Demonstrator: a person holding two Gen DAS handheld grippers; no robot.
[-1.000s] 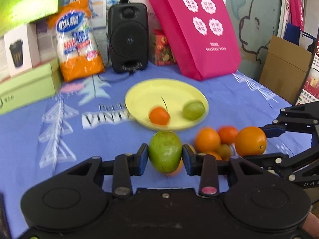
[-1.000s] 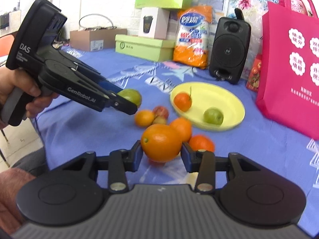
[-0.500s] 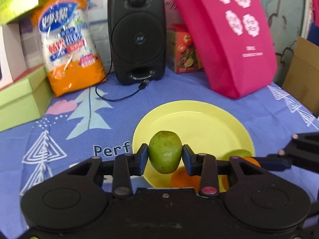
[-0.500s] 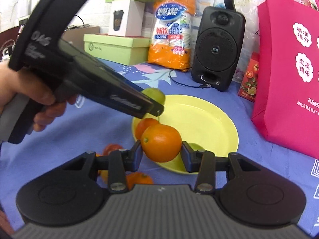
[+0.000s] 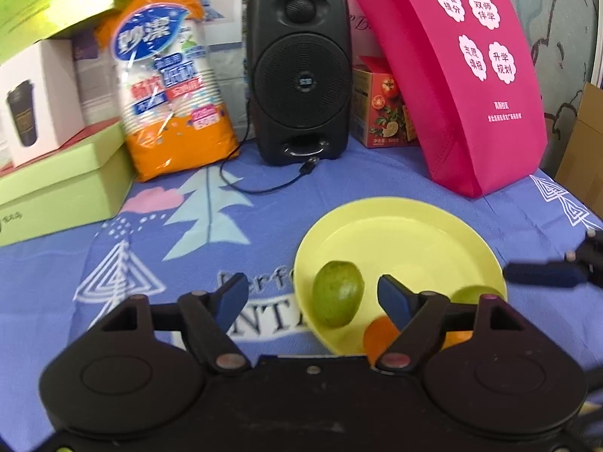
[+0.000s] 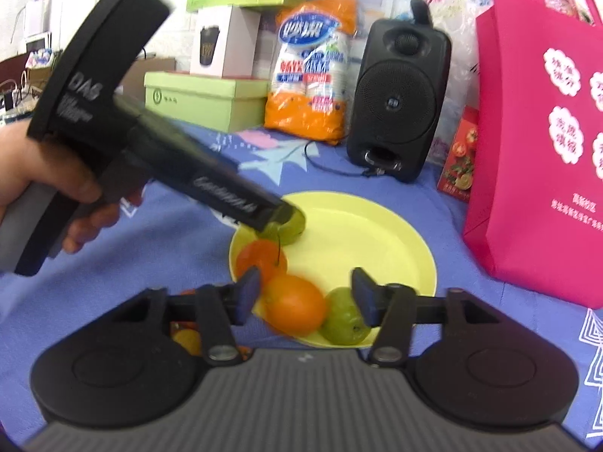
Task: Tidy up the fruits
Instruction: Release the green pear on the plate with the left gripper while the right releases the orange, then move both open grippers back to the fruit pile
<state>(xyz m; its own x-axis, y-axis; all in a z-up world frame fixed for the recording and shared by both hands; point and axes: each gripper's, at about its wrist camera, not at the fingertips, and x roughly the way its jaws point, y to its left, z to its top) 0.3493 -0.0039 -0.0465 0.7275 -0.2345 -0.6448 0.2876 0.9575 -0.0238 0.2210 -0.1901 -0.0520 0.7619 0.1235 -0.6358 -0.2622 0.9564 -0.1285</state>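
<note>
A yellow plate point(image 5: 407, 226) lies on the blue cloth; it also shows in the right wrist view point(image 6: 377, 233). My left gripper point(image 5: 314, 297) is open above the plate's near left edge, and a green fruit point(image 5: 338, 293) rests on the plate between its fingers, free of both. My right gripper point(image 6: 304, 293) is open over the plate's front edge, with a large orange point(image 6: 296, 303) loose between its fingers. A smaller stemmed orange point(image 6: 256, 258) and another green fruit point(image 6: 345, 320) lie on the plate beside it. The left gripper's tip hides part of the first green fruit point(image 6: 294, 226) there.
A black speaker point(image 5: 299, 75) with a trailing cable, an orange bag of paper cups point(image 5: 169, 83), green boxes point(image 5: 64, 184) and a pink tote bag point(image 5: 467, 71) line the back. More oranges point(image 6: 186, 339) lie on the cloth left of the plate, mostly hidden by my right gripper.
Both grippers moved forward over the plate and opened. The left let go of the green fruit and the right let go of the large orange, which now rest on the plate.
</note>
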